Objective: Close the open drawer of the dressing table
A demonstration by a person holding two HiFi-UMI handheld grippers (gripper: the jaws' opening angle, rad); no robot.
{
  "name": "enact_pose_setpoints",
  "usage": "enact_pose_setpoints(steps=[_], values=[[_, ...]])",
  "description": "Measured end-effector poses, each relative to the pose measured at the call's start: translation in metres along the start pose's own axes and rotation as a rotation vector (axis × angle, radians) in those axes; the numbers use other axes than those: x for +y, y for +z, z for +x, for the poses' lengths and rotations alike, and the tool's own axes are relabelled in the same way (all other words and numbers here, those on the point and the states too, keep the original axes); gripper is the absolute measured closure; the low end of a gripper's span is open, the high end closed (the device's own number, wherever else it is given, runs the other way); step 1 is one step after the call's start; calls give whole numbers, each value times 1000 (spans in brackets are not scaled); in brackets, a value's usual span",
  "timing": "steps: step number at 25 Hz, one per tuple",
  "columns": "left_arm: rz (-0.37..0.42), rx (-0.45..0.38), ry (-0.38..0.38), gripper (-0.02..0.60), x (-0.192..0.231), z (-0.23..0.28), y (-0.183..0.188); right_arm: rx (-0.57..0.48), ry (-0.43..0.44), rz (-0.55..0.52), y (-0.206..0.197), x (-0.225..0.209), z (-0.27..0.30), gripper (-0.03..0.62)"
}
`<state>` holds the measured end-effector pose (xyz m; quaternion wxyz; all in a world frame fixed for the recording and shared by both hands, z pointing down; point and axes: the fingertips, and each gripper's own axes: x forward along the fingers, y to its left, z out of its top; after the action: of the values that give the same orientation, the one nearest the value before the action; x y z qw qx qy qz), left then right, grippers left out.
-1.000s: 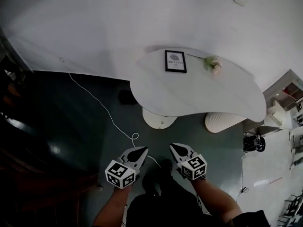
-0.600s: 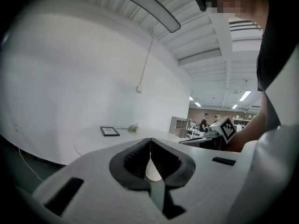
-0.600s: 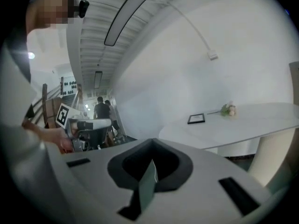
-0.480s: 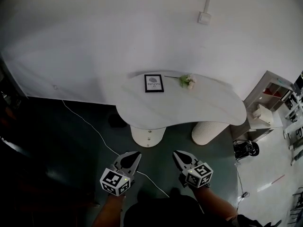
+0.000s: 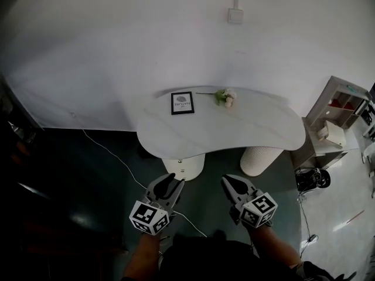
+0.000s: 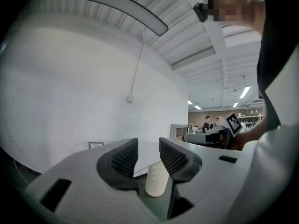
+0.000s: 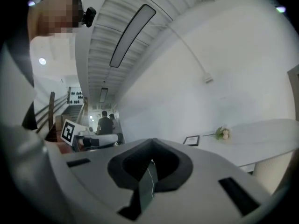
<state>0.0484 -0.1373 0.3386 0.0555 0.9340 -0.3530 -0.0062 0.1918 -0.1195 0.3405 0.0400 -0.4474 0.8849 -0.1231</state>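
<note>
Against the white wall stands the white kidney-shaped dressing table [image 5: 252,127], carrying a small black-framed picture [image 5: 182,103] and a sprig of pale flowers [image 5: 224,96]. From above, only its top and supports show, a smooth round white base [image 5: 183,167] and a ribbed white pedestal [image 5: 261,160]. No drawer front can be made out, so I cannot tell where the open drawer sits or how far out it stands.

Both claws are held level over the dark green floor [image 5: 99,186], near the table's front edge but clear of it. The left claw [image 5: 171,180] is opening, with nothing between its jaws; only the far pedestal shows through the gap. The right claw [image 5: 230,180] has its jaws together on nothing.

By my reading, the task is at the approach: the drawer is untouched, and finding it and pushing it in remain.
</note>
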Motion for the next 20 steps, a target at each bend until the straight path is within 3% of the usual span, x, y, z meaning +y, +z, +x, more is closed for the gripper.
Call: enact_pose_setpoints(steps=[3, 6, 10, 15, 20], values=[[51, 23, 23, 461, -8, 9, 4, -34, 9, 21, 18, -13, -17, 592], [75, 25, 50, 578, -5, 8, 13, -69, -17, 8, 37, -29, -27, 592], [100, 5, 66, 580, -1, 5, 26, -86, -37, 5, 43, -38, -32, 592], [73, -24, 57, 581, 5, 1, 42, -91, -9, 21, 43, -27, -22, 592], [97, -28, 43, 581, 13, -1, 51, -77, 9, 21, 37, -17, -11, 592]])
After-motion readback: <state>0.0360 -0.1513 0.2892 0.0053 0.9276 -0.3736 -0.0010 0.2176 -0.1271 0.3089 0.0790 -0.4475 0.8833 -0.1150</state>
